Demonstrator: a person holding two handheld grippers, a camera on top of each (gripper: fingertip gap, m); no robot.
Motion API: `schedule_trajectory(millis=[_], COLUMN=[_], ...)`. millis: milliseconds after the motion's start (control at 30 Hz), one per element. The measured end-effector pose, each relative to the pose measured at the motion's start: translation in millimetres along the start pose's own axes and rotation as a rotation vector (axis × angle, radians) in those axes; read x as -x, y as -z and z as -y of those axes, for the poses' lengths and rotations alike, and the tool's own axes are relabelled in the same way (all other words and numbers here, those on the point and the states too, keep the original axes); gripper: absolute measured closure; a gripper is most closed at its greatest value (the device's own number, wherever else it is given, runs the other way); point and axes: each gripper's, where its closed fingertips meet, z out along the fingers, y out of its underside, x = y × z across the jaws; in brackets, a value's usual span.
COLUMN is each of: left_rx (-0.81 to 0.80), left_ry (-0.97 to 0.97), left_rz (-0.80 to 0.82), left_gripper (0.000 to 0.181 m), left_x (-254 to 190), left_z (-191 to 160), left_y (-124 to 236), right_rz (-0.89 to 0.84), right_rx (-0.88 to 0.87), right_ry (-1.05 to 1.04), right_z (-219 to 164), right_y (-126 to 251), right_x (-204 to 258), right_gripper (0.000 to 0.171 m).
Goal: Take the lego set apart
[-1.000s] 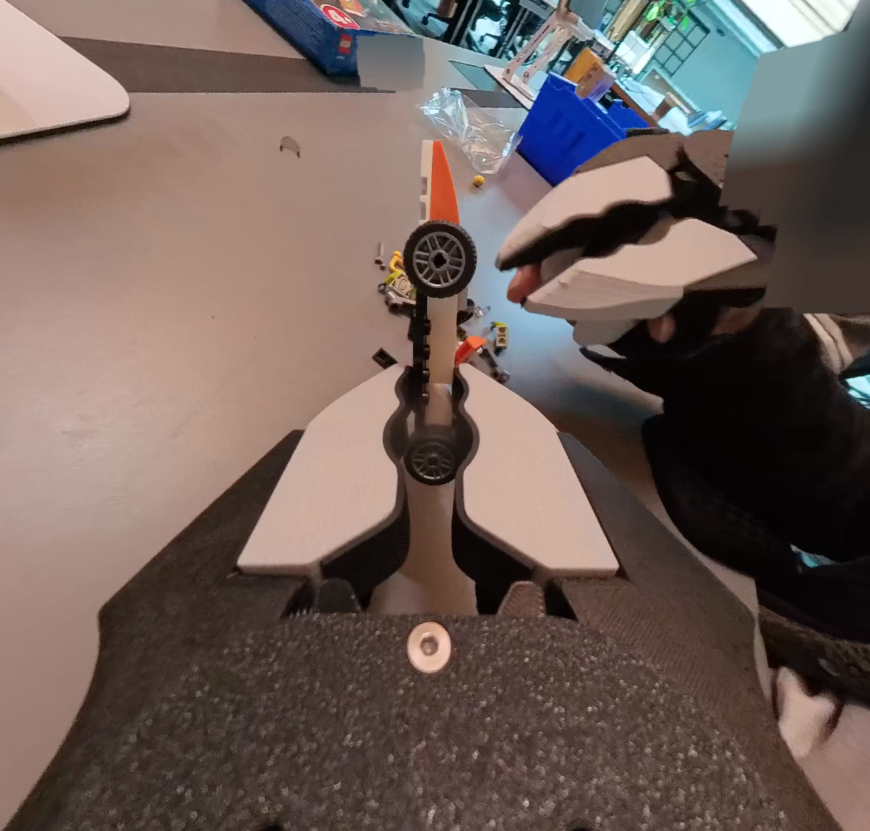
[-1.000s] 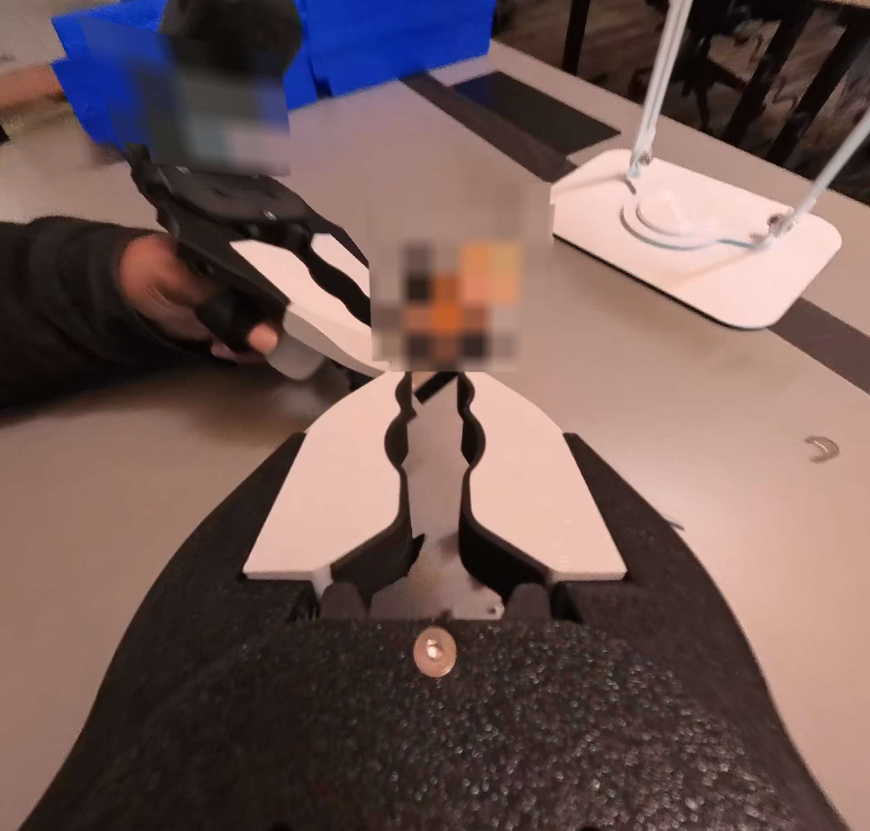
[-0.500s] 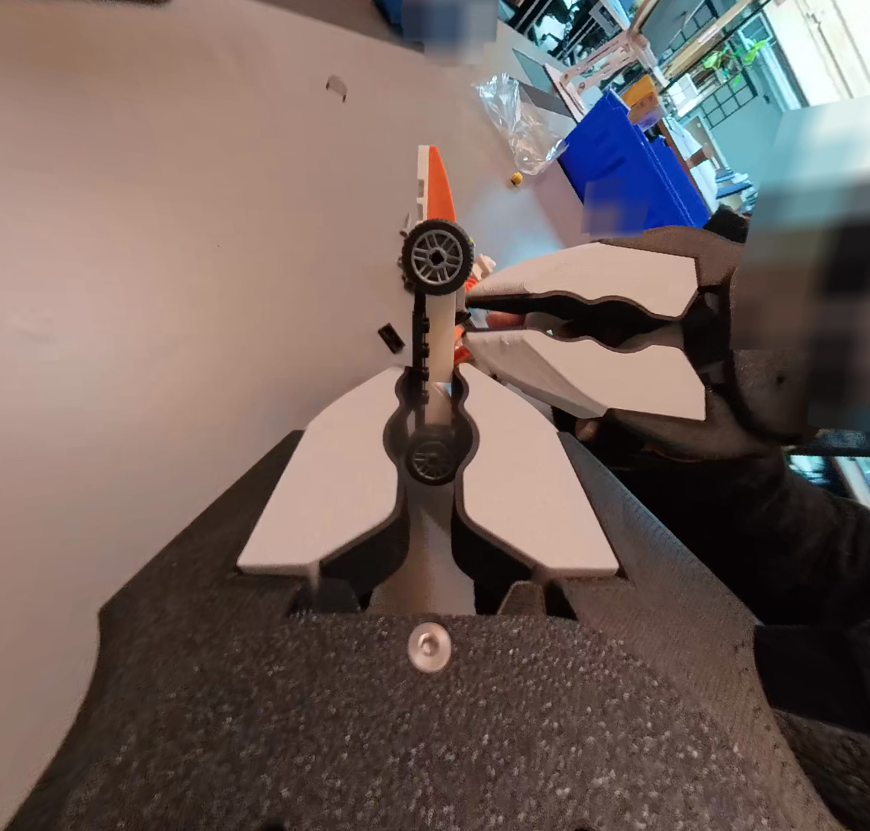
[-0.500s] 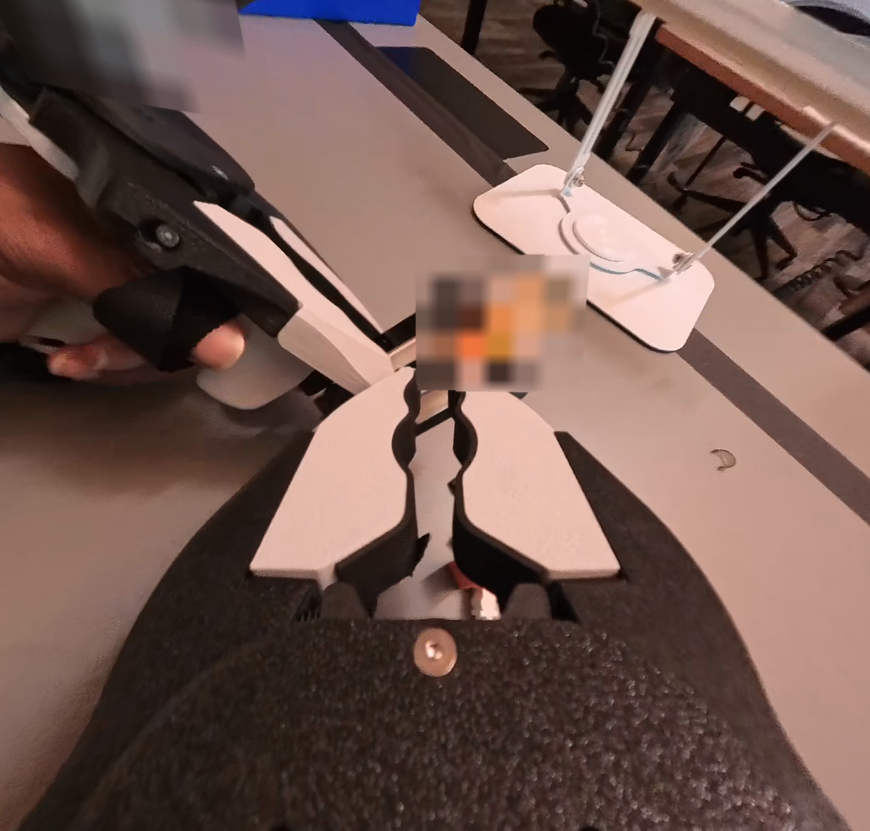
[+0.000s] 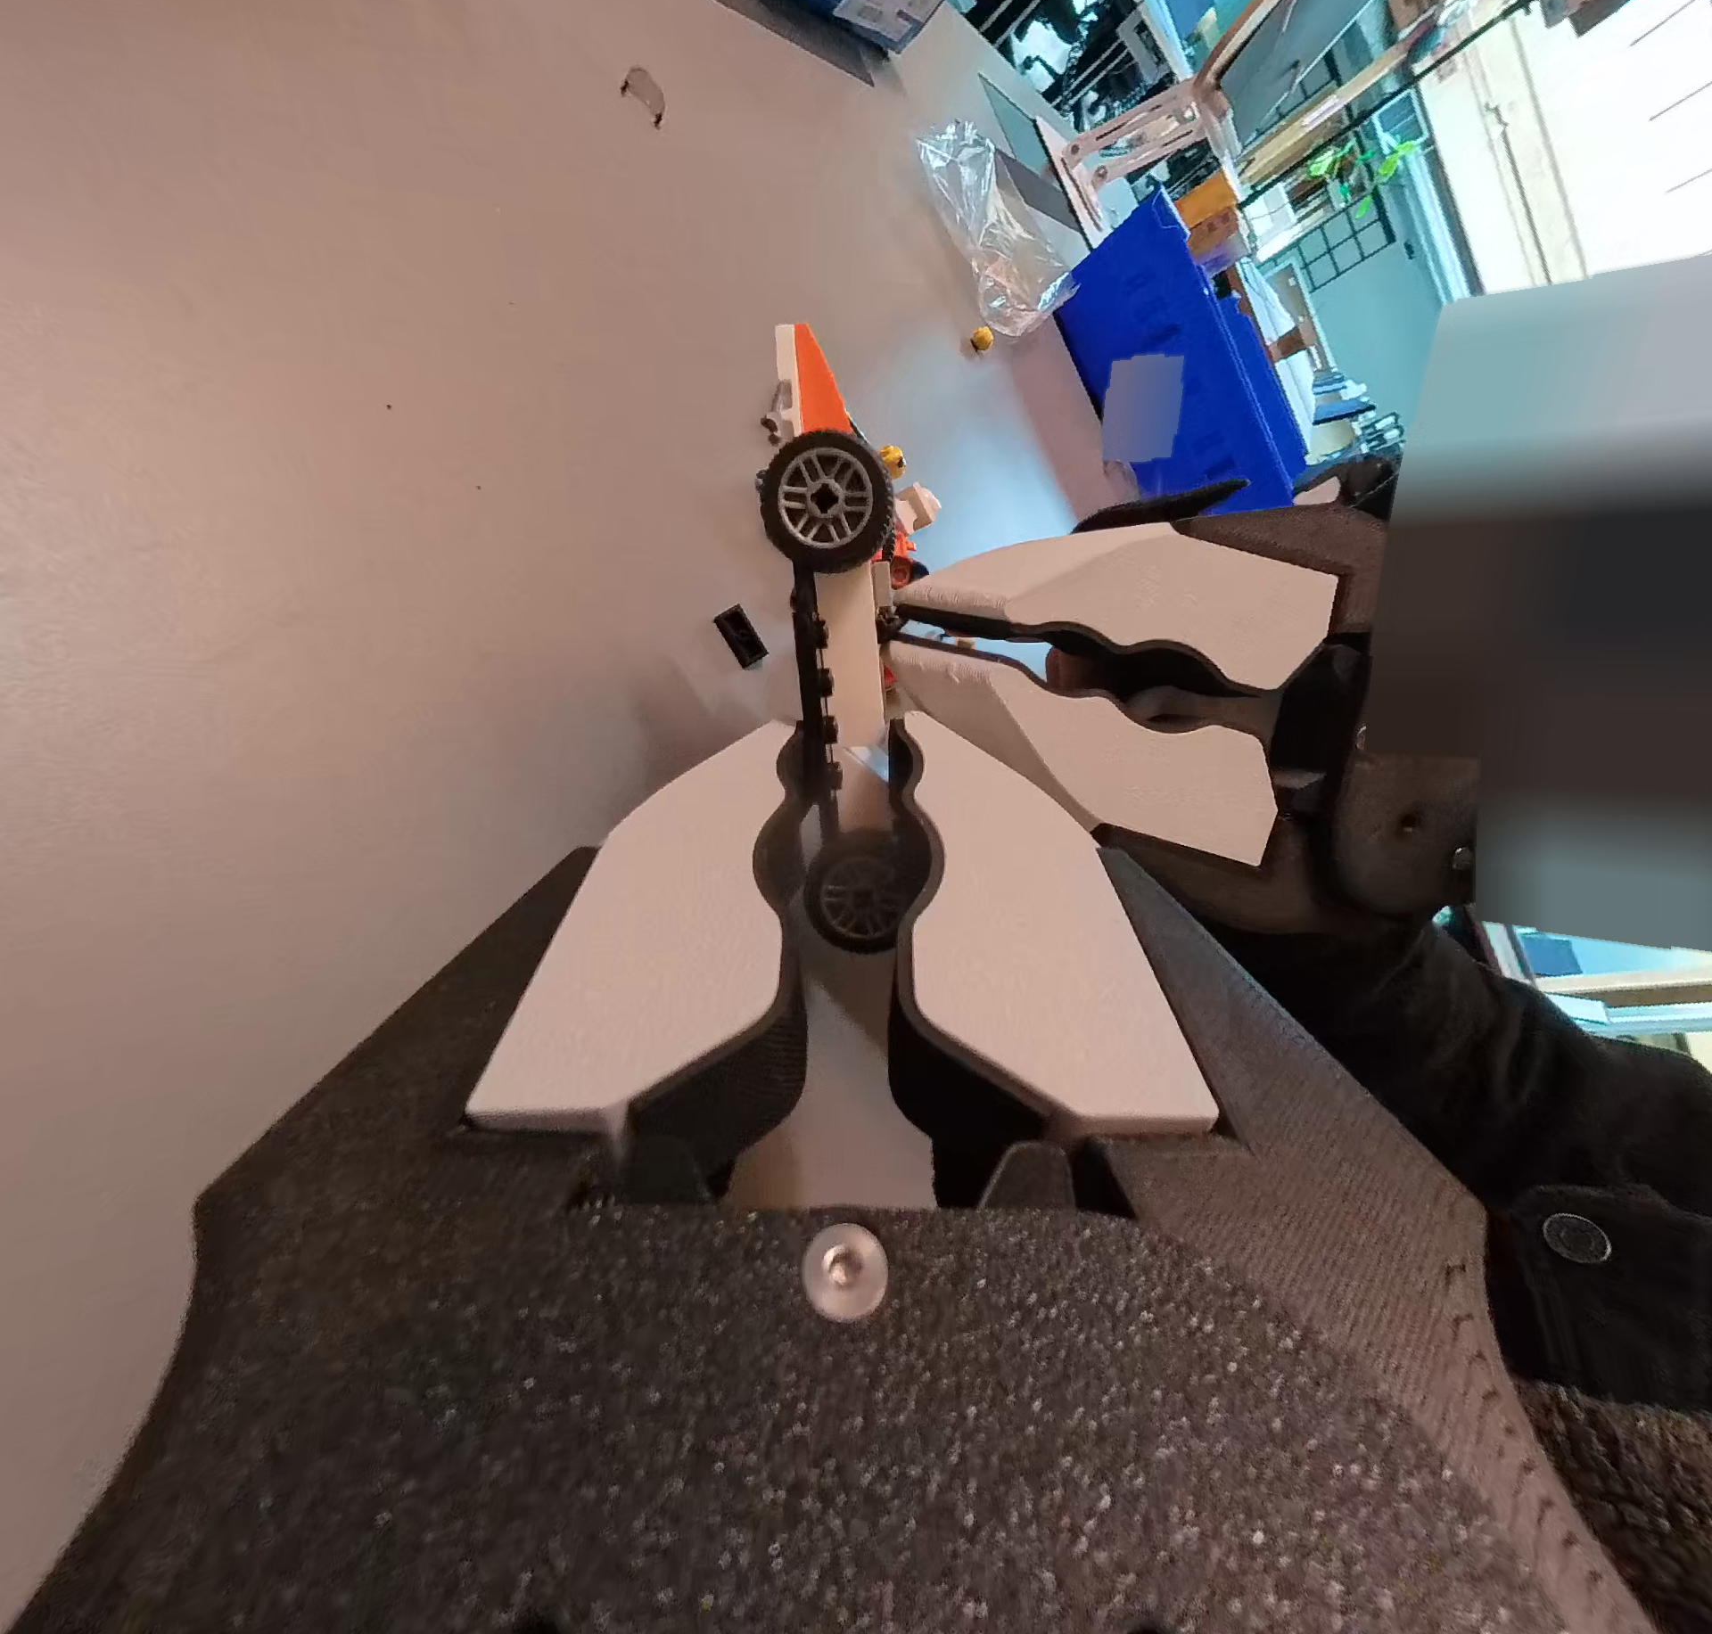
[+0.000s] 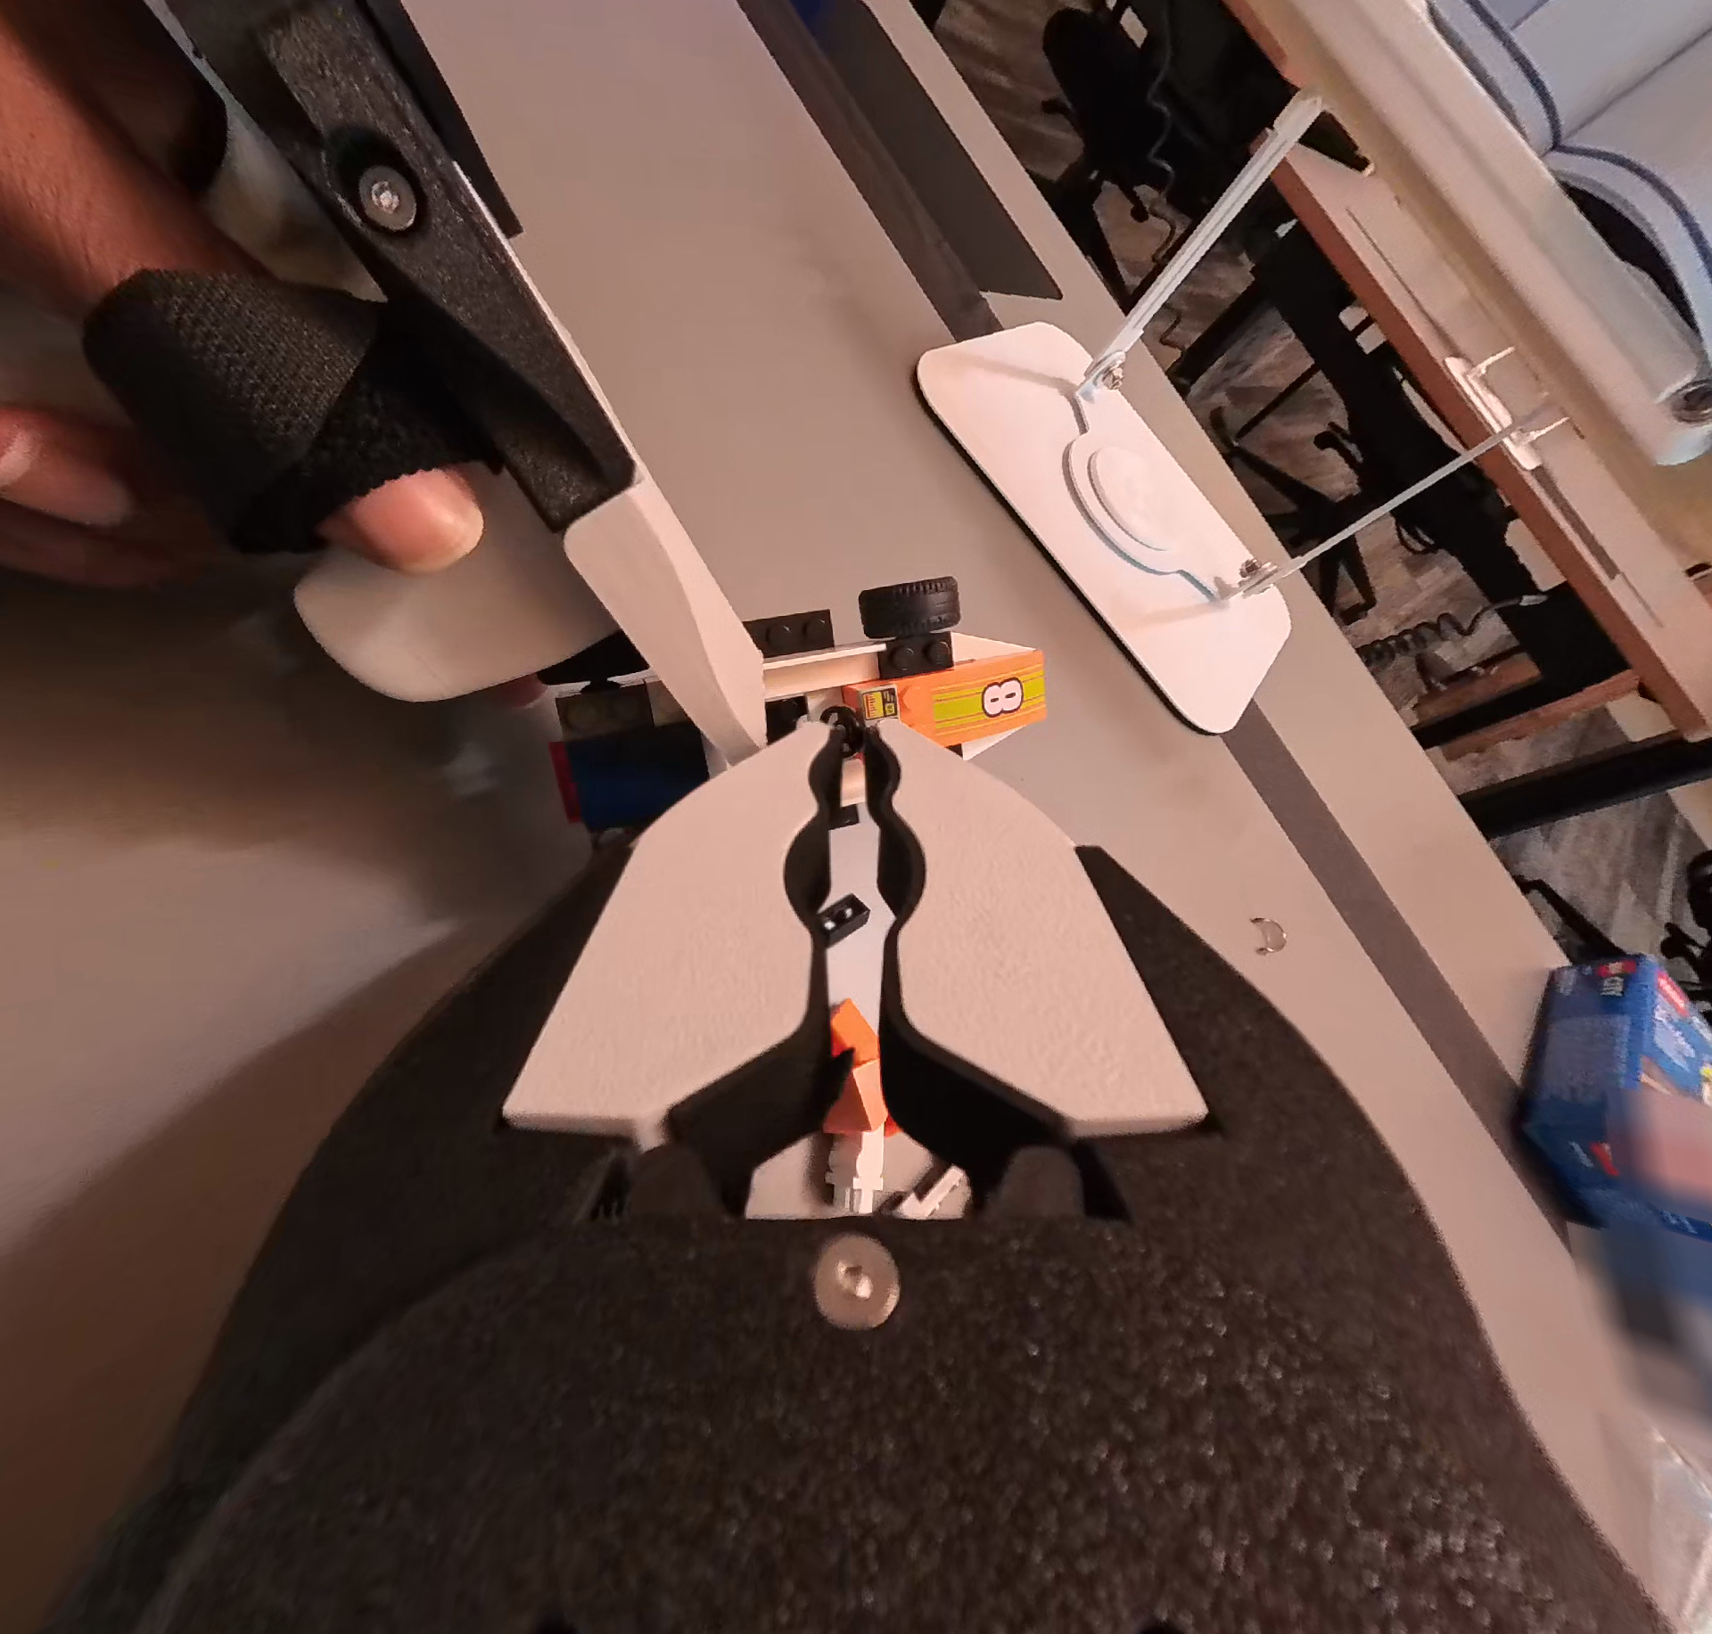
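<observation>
Left gripper (image 5: pixel 838 737) is clamping my lego car (image 5: pixel 834 636) upright above the table (image 5: pixel 324 478). Right gripper (image 6: pixel 854 730) is pinching narrowly on a small black part of its side.

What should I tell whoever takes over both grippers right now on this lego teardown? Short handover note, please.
Left gripper: shut on the lego car, held off the table with one wheel beyond the fingertips and one between the fingers.
Right gripper: shut on a small dark part on the car's side, beside the orange piece.
Done: several pieces already lie loose on the table, including a black plate.
Left: pull that part free, then the wheels, orange piece and white body.
The blue box sits at the table edge.
</observation>
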Motion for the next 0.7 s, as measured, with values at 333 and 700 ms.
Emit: schedule_trajectory(millis=[333, 700], left_rx=[-0.001, -0.049], left_ry=[-0.007, -0.009], left_rz=[0.013, 0.007], left_gripper=[0.167, 0.167], left_x=[2.2, 6.0], left_z=[1.0, 11.0], left_y=[1.5, 7.6], right_rz=[0.058, 0.094], right_rx=[-0.022, -0.081], right_ry=[0.089, 0.074], right_z=[0.3, 12.3], right_y=[4.1, 16.7], right_x=[6.2, 3.0], right_gripper=[0.17, 0.17])
